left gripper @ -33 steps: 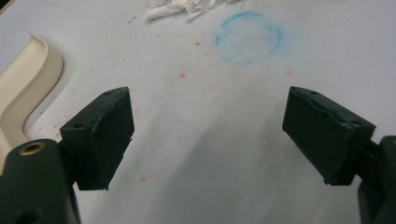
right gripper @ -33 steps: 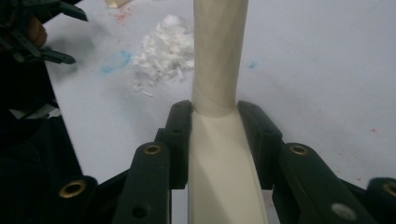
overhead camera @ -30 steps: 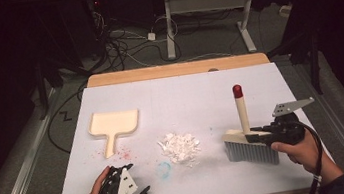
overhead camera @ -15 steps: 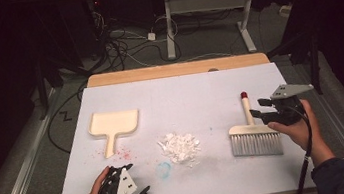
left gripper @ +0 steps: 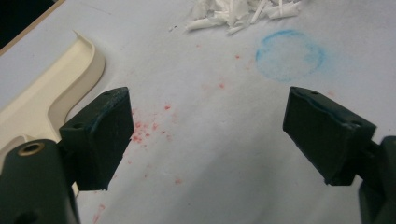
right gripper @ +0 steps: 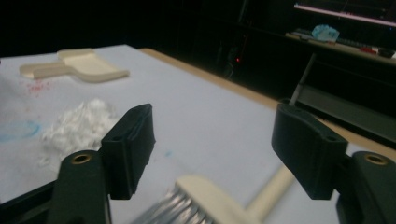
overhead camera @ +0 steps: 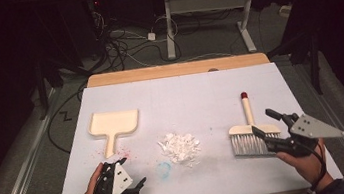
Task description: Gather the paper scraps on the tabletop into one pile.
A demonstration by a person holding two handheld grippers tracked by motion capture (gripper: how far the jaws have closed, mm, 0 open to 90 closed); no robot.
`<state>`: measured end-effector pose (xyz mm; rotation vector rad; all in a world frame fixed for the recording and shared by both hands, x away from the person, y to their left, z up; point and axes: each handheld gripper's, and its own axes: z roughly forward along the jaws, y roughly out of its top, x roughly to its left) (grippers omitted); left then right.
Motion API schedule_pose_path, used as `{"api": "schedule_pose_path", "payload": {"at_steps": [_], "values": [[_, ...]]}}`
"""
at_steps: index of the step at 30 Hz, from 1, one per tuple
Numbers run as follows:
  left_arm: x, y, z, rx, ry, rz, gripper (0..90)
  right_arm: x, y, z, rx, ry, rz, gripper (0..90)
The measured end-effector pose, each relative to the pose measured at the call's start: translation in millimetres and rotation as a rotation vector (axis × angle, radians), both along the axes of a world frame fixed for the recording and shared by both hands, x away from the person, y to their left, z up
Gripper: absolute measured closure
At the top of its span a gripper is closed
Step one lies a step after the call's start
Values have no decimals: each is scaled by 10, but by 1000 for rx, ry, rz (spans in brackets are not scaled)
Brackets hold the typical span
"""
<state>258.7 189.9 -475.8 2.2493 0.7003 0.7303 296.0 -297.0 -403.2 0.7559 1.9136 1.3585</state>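
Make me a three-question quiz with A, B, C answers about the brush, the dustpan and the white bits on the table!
1. Where does the brush lie?
A. Inside the dustpan
B. On the table's right part, by the right gripper
C. On the floor

2. What colour is the tip of the brush handle?
A. Red
B. Green
C. Yellow

3. How is the right gripper?
A. Shut on the brush
B. Shut on the dustpan
C. Open, holding nothing

Answers:
1 B: it lies flat on the white table, right of the white scrap pile and far from the dustpan.
2 A: the handle's far end is red.
3 C: the right gripper view shows the jaws wide apart above the brush; they have just been opening.
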Motion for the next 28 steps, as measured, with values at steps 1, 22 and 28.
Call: {"api": "schedule_pose_path", "payload": {"at_steps": [1, 22, 28], "values": [[-4, 1, 2, 3, -3, 5, 149, -51, 5, -52, -15, 8, -6, 288], [-13, -24, 8, -5, -35, 3, 149, -376, 104, -236, -204, -1, -115, 206], [7, -31, 12, -7, -34, 11, 149, -385, 72, -221, -190, -10, -122, 206]]}}
